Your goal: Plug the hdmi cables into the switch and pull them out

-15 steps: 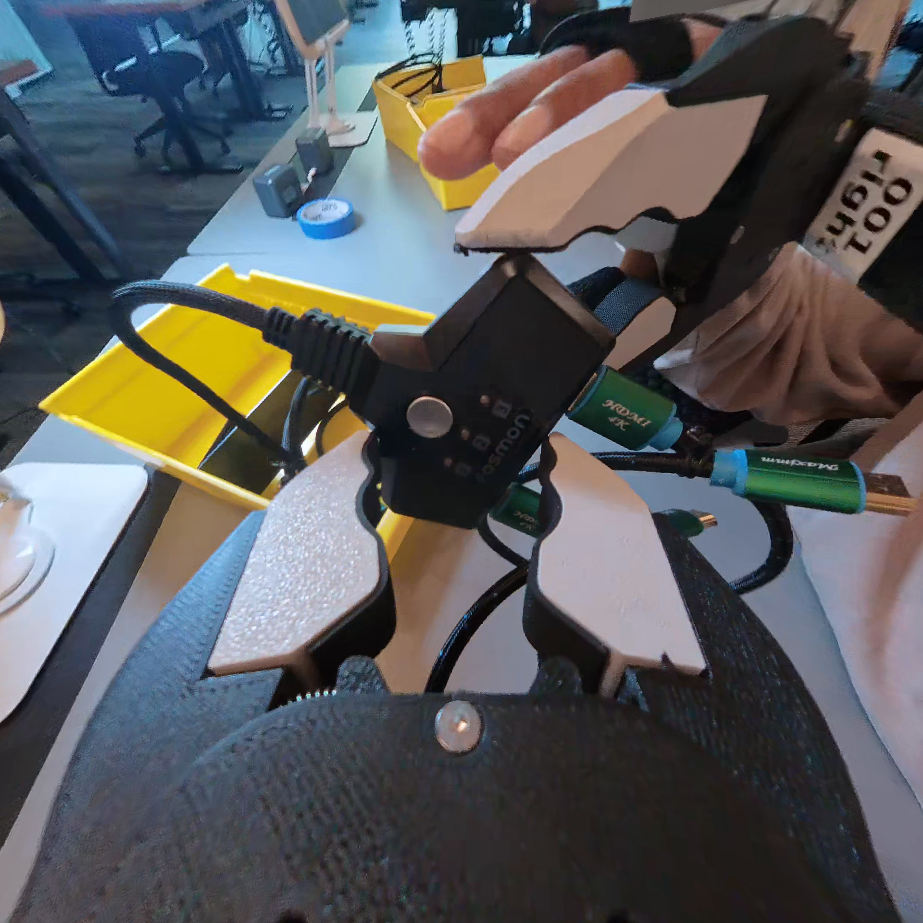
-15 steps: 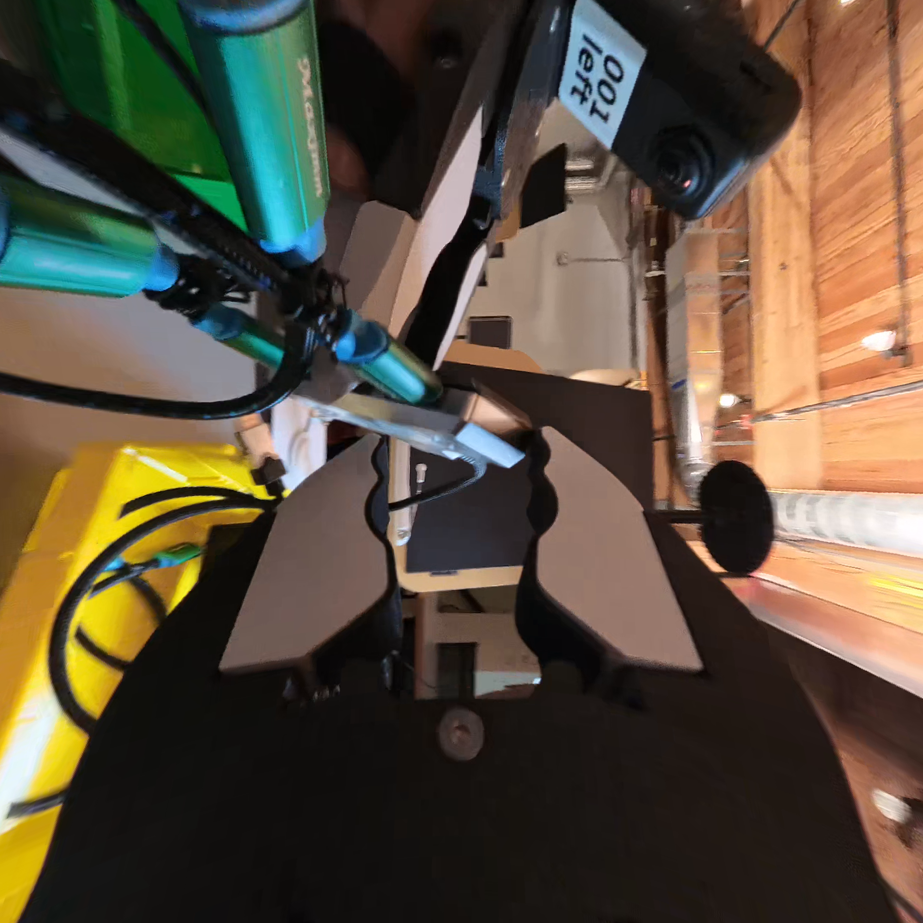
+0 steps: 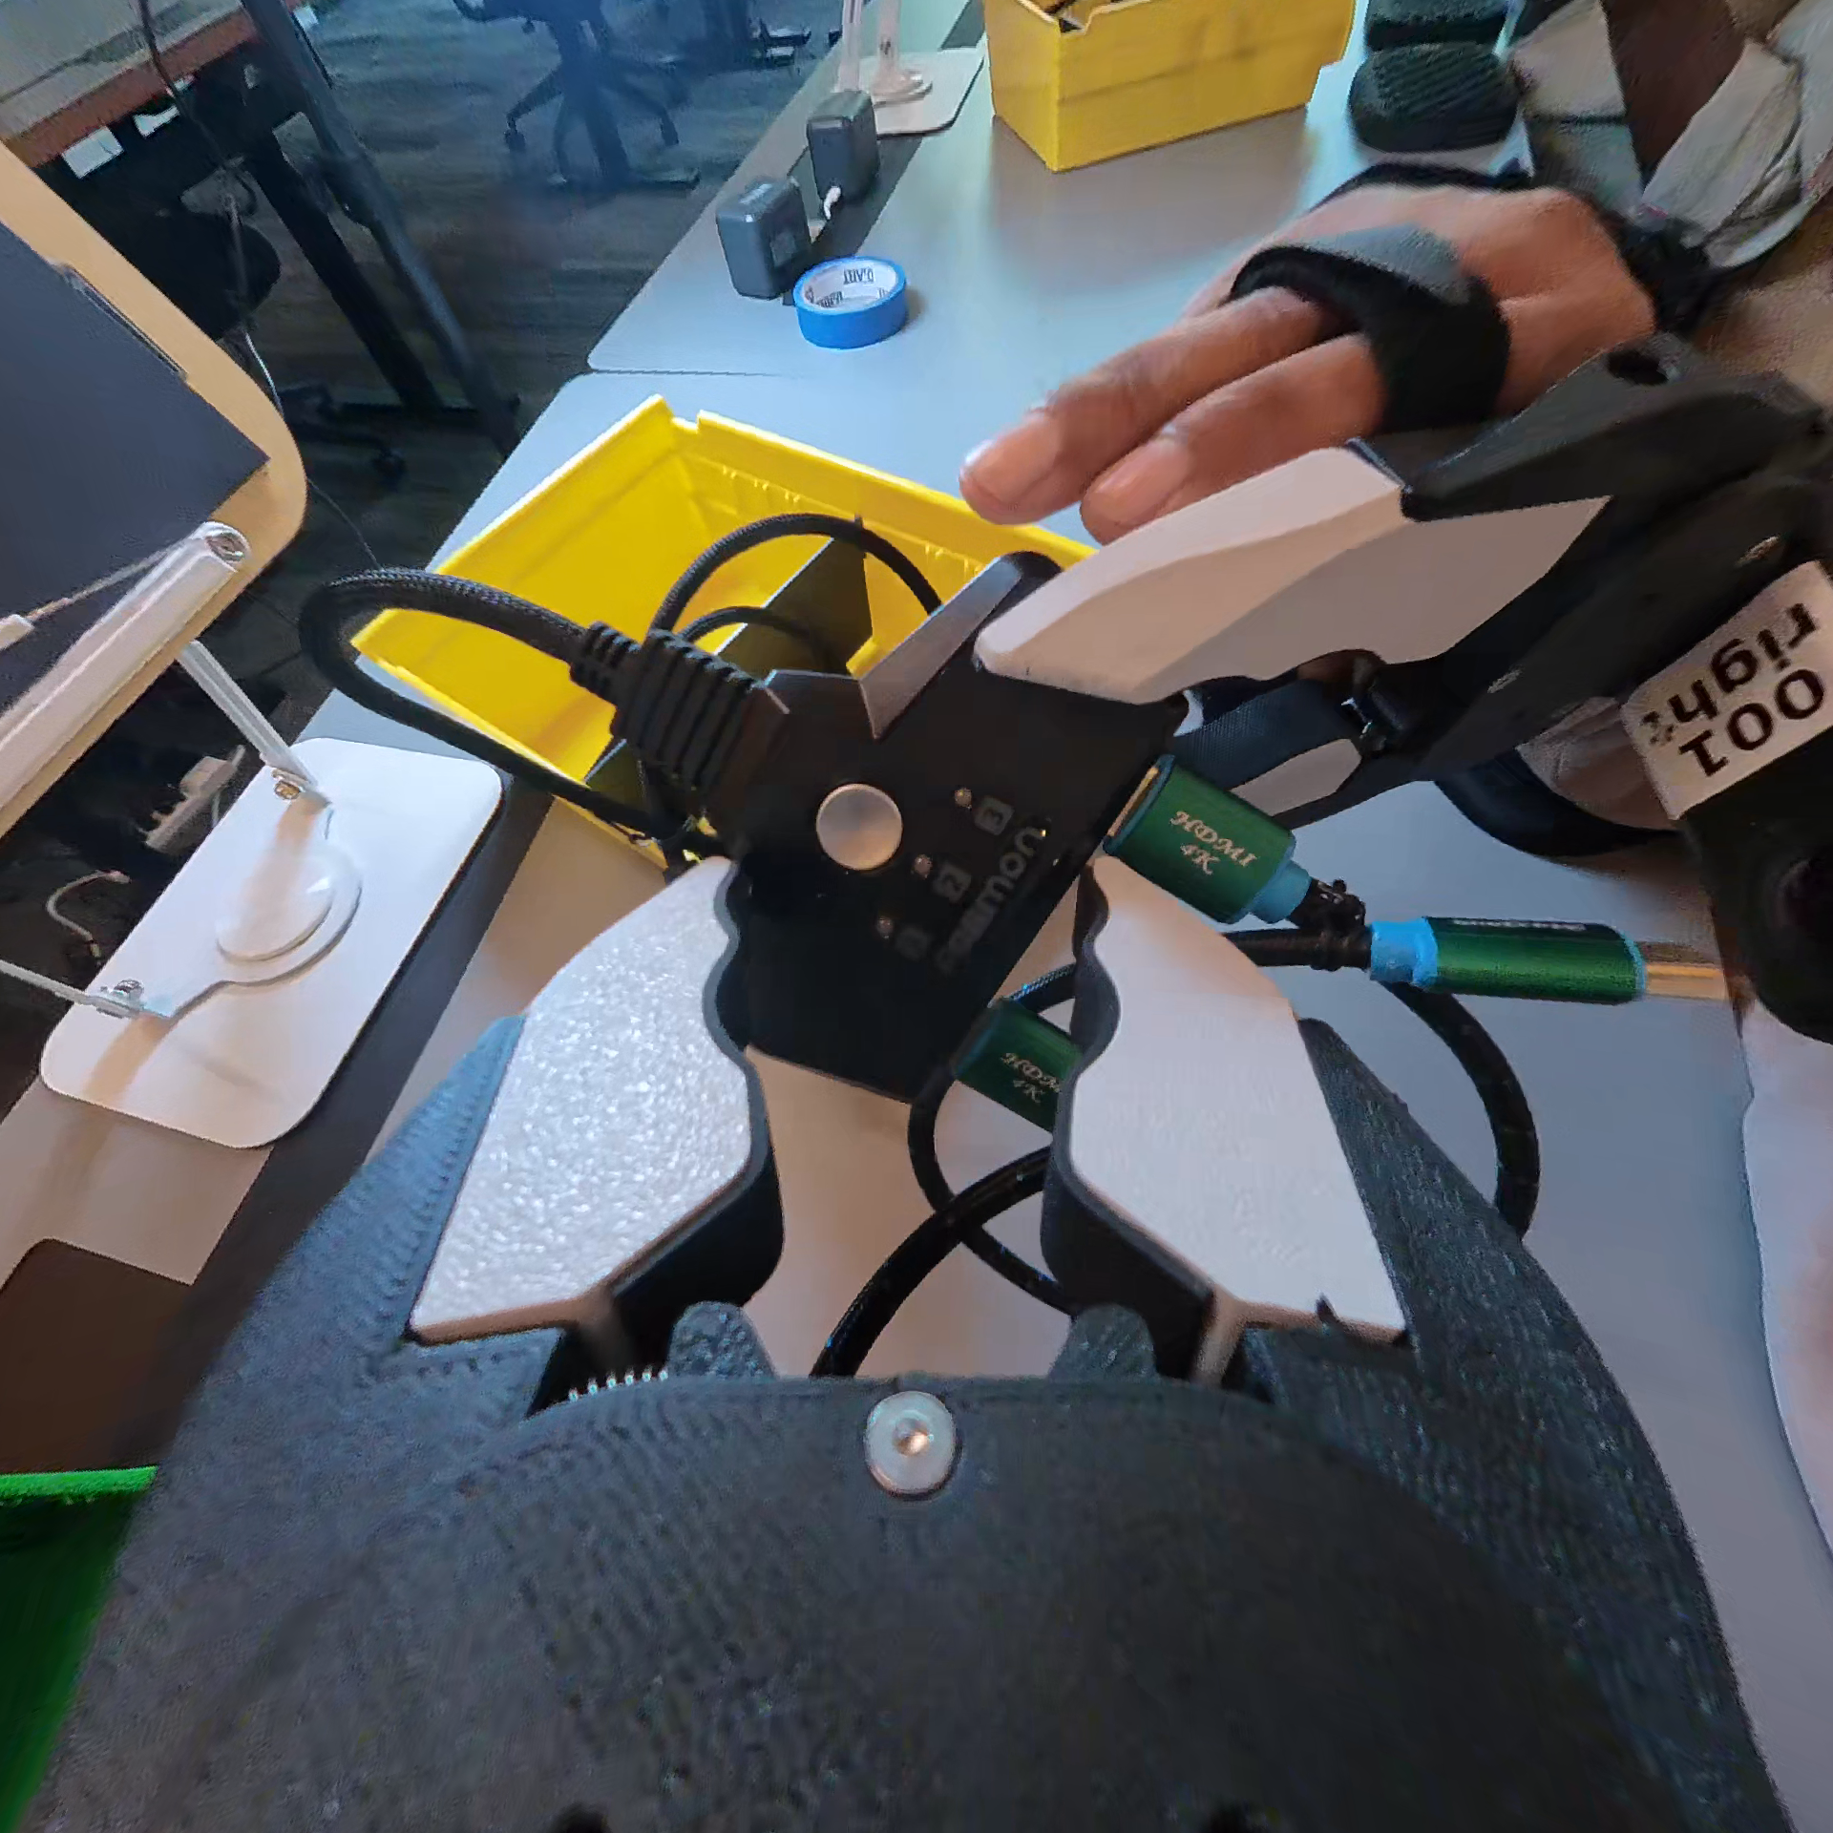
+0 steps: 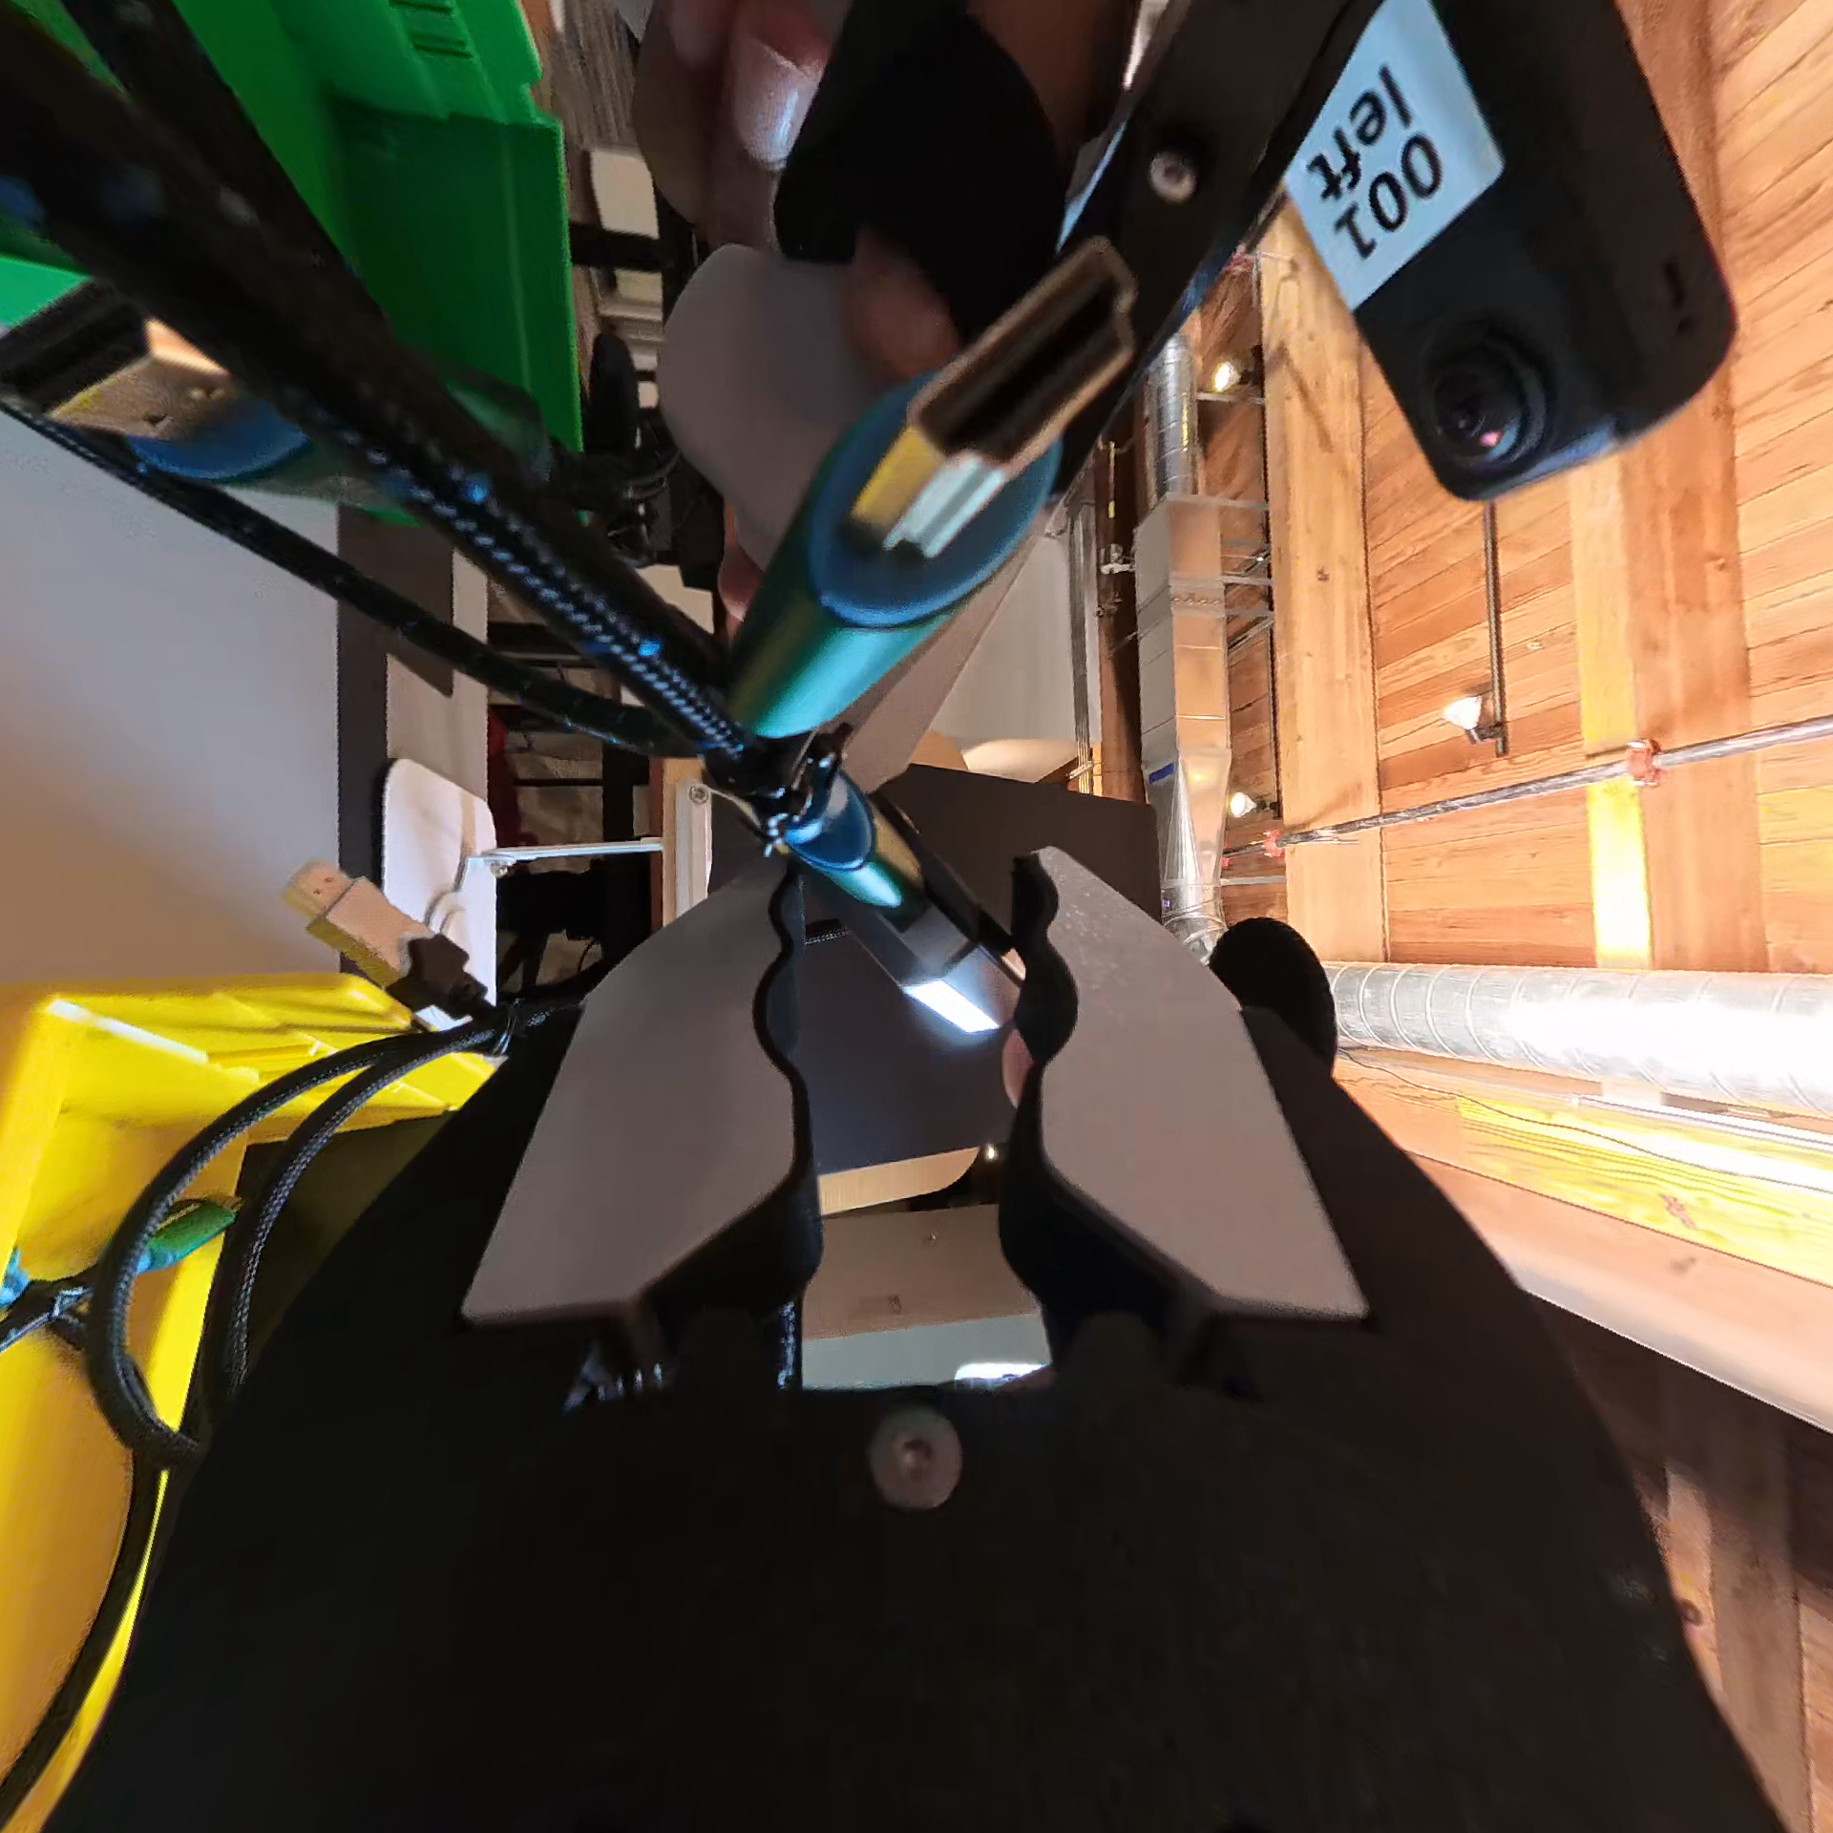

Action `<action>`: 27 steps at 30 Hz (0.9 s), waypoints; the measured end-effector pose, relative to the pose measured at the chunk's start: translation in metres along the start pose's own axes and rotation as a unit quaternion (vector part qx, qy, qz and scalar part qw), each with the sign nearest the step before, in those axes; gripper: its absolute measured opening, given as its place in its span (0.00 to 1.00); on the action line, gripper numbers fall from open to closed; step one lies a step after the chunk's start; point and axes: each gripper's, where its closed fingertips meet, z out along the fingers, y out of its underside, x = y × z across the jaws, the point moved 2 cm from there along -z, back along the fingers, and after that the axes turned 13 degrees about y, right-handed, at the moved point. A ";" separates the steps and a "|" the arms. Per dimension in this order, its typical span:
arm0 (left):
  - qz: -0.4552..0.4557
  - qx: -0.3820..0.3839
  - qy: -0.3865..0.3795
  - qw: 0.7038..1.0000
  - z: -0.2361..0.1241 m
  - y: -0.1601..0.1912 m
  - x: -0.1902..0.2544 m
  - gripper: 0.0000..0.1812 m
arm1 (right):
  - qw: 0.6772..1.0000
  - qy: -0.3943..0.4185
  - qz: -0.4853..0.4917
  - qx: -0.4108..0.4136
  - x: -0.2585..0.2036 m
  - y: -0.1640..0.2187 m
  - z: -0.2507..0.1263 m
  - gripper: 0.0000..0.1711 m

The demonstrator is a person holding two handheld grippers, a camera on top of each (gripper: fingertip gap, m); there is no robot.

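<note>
Two green plugs (image 3: 1200, 848) sit in the switch (image 3: 913, 853) at frame centre, pinched by the left gripper (image 3: 908, 1002). Right gripper (image 4: 908, 952) spread around one plug. Close squarely on its shell, pull straight along the port.

Left gripper (image 3: 908, 977): fingers clamped, holding. Right gripper (image 4: 908, 967): rolled sideways, fingers apart, upper finger (image 3: 1190, 595) forward; gloved hand (image 3: 1319, 367) extended flat above it.

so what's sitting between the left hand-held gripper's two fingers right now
The black HDMI switch, its lower end wedged between the left hand-held gripper fingers, with a braided cable looping beneath. Left wrist view shows it.
</note>
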 end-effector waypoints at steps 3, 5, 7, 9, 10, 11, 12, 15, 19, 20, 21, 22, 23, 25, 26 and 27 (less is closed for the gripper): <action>0.008 0.021 0.003 1.000 -0.007 -0.008 0.005 0.34 | 1.000 0.002 0.022 0.012 0.007 0.001 -0.004 0.22; 0.032 0.077 0.015 0.996 -0.020 -0.027 0.015 0.27 | 0.999 -0.012 0.030 0.015 0.009 0.004 -0.006 0.21; 0.065 0.150 0.008 0.986 -0.048 -0.053 0.029 0.28 | 0.999 -0.014 0.040 0.014 0.013 0.008 -0.008 0.21; 0.109 0.239 -0.028 0.965 -0.093 -0.077 0.042 0.29 | 0.998 -0.014 0.057 0.015 0.019 0.013 -0.011 0.20; 0.126 0.279 -0.048 0.951 -0.117 -0.084 0.048 0.29 | 0.997 -0.010 0.073 0.017 0.025 0.015 -0.012 0.20; 0.139 0.315 -0.068 0.937 -0.142 -0.088 0.052 0.28 | 0.995 -0.002 0.097 0.019 0.032 0.017 -0.013 0.20; 0.148 0.342 -0.087 0.924 -0.163 -0.088 0.054 0.26 | 0.992 0.006 0.127 0.021 0.041 0.021 -0.014 0.20; 0.149 0.372 -0.157 0.903 -0.207 -0.071 0.035 0.22 | 0.967 0.036 0.253 0.025 0.069 0.037 -0.018 0.19; 0.136 0.275 -0.162 0.938 -0.180 -0.043 0.004 0.27 | 0.871 0.066 0.482 0.074 0.111 0.052 -0.028 0.18; 0.146 0.245 -0.155 0.946 -0.163 -0.042 0.002 0.29 | 0.835 0.065 0.539 0.094 0.119 0.054 -0.031 0.17; 0.161 0.223 -0.148 0.950 -0.143 -0.044 0.002 0.30 | 0.793 0.054 0.595 0.116 0.124 0.054 -0.033 0.16; 0.181 0.211 -0.132 0.951 -0.121 -0.051 0.007 0.32 | 0.750 0.028 0.647 0.138 0.124 0.053 -0.034 0.15; 0.202 0.213 -0.108 0.950 -0.098 -0.060 0.015 0.32 | 0.711 0.006 0.687 0.153 0.121 0.051 -0.033 0.14; 0.234 0.209 -0.076 0.946 -0.057 -0.073 0.031 0.33 | 0.646 -0.054 0.740 0.178 0.104 0.040 -0.029 0.14; 0.245 0.196 -0.067 0.947 -0.040 -0.074 0.036 0.32 | 0.612 -0.096 0.761 0.193 0.094 0.031 -0.027 0.14; 0.250 0.184 -0.054 0.949 -0.026 -0.073 0.040 0.30 | 0.585 -0.125 0.775 0.204 0.085 0.022 -0.026 0.14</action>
